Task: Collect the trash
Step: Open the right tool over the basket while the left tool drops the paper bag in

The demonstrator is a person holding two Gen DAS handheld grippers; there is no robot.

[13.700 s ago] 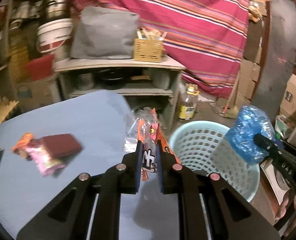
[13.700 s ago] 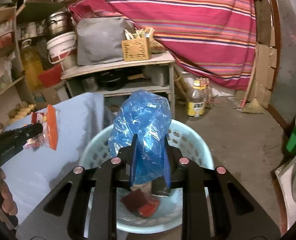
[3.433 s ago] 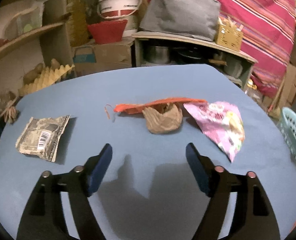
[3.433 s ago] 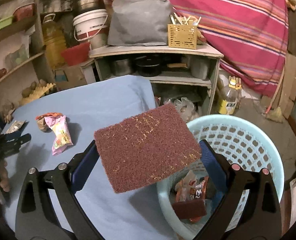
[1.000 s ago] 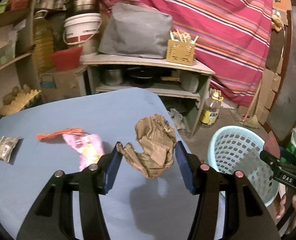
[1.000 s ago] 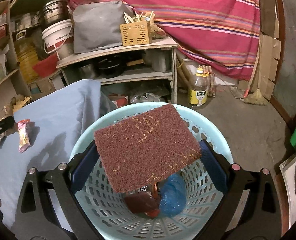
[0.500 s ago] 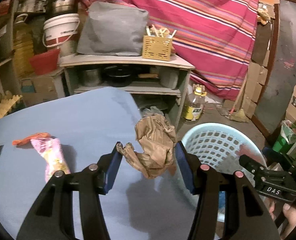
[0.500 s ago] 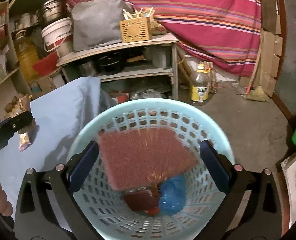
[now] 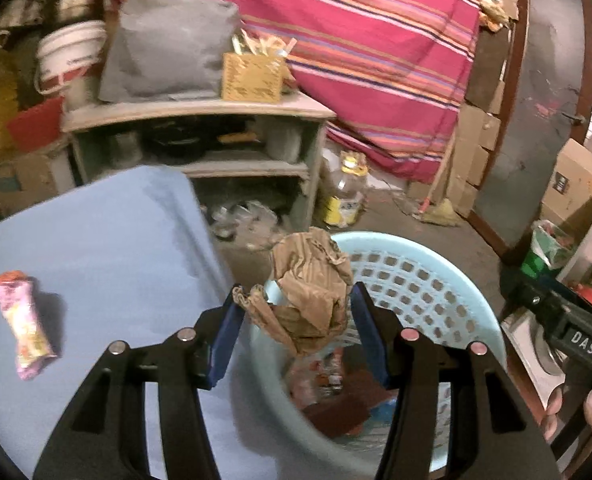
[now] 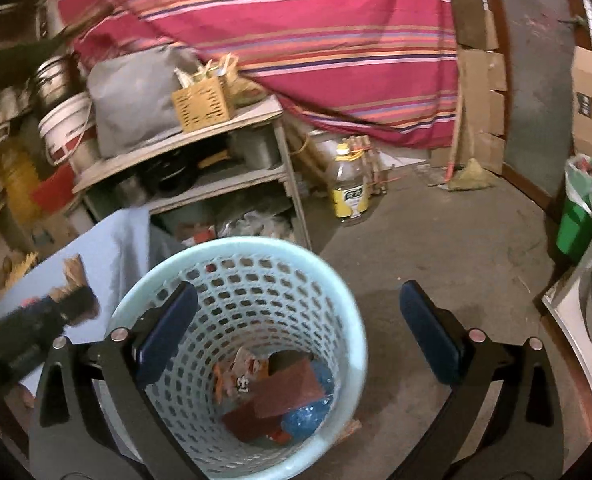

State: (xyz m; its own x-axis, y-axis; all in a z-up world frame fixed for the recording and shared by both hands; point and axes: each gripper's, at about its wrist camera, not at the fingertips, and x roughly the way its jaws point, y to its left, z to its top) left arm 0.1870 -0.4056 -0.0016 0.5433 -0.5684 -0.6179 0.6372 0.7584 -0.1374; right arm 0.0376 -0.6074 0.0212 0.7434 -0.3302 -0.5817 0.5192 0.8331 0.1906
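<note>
Over the basket: a crumpled brown paper bag (image 9: pixel 310 300) is held between the blue pads of the left tool (image 9: pixel 294 334), about half open and clamped on it, above the near-left rim of the pale blue basket (image 9: pixel 428 264).
Key relation: the basket mouth lies just ahead of and below the paper bag, slightly to the right in the left wrist view; the release is judged to be the coming move, perhaps after a small carry to the right.
Long axis: the paper bag stands roughly upright between the pads, its top above them and its lower folds hanging toward the basket.
Nearer hand: the left one is nearer, since the paper is already carried by it.
Right tool (image 10: pixel 296 332): it is spread wide and empty, with the basket seen between and below its jaws.
Basket contents: a maroon scouring pad (image 10: pixel 288 390), a blue plastic bag (image 10: pixel 308 412) and wrappers are seen at the bottom.
Counter (image 9: pixel 96 248): a pink wrapper (image 9: pixel 26 330) is left on the blue counter, well apart from the basket.
Change since a second ago: the scouring pad, then gripped by the right tool, now lies in the basket; the paper bag, then over the counter, is now above the basket rim.
</note>
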